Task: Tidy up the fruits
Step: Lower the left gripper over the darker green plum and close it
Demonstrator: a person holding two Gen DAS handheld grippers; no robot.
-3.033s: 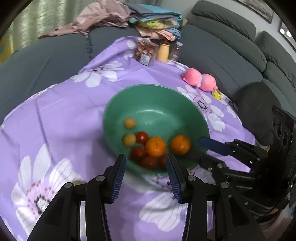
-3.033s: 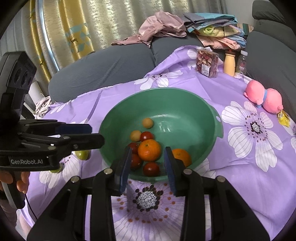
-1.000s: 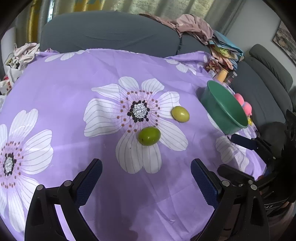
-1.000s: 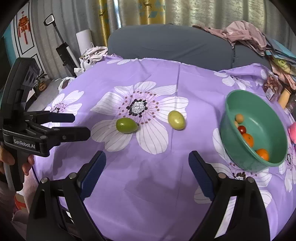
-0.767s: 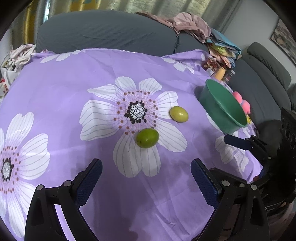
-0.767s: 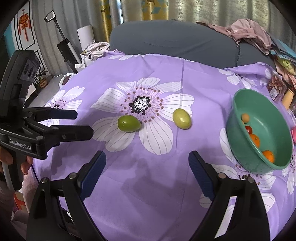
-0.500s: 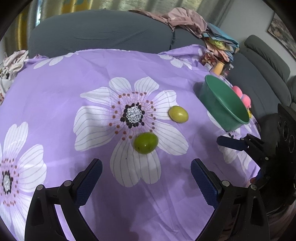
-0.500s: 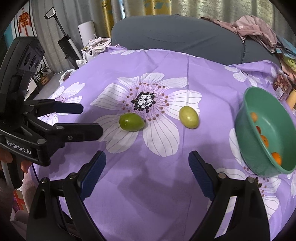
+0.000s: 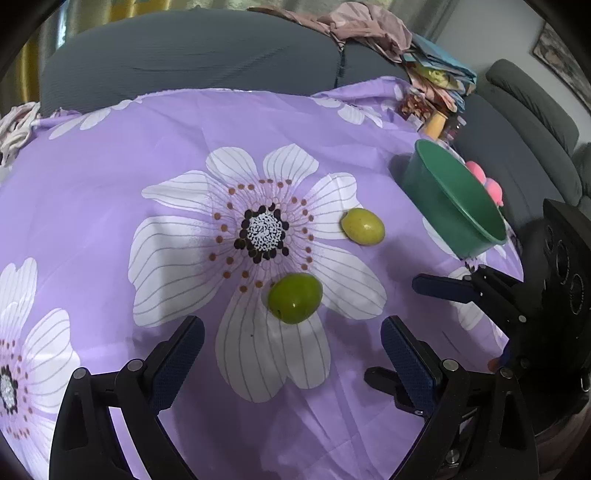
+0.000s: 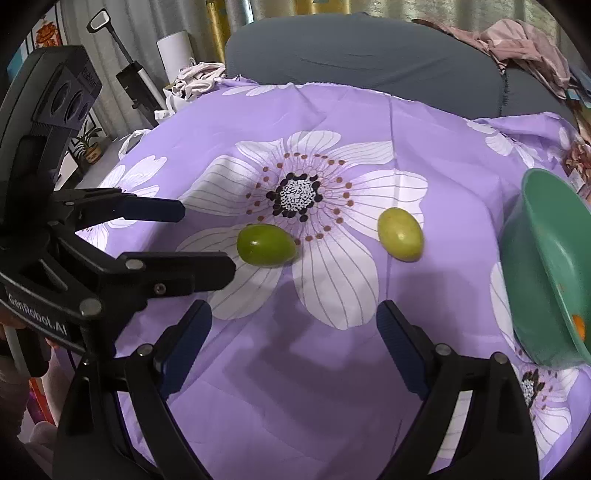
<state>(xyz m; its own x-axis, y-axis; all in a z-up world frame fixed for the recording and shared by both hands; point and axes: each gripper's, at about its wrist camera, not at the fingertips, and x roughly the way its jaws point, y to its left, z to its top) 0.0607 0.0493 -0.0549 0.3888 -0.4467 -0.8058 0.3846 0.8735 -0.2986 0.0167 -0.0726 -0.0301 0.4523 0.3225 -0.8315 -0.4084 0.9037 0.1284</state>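
Two oval fruits lie on the purple flowered cloth. The darker green fruit sits just ahead of my left gripper, which is open and empty. The yellow-green fruit rests further right, ahead of my right gripper, also wide open and empty. The green bowl stands at the right with an orange fruit showing inside. In the right wrist view the left gripper's fingers reach in from the left beside the darker fruit.
A grey sofa curves behind the cloth, with piled clothes on its back. A pink plush toy lies behind the bowl, and bottles and a snack packet stand near the cloth's far right corner. A vacuum and paper roll stand at the left.
Both grippers have moved forward and down toward the two green fruits, which now look larger and nearer. The jaws kept their wide spread.
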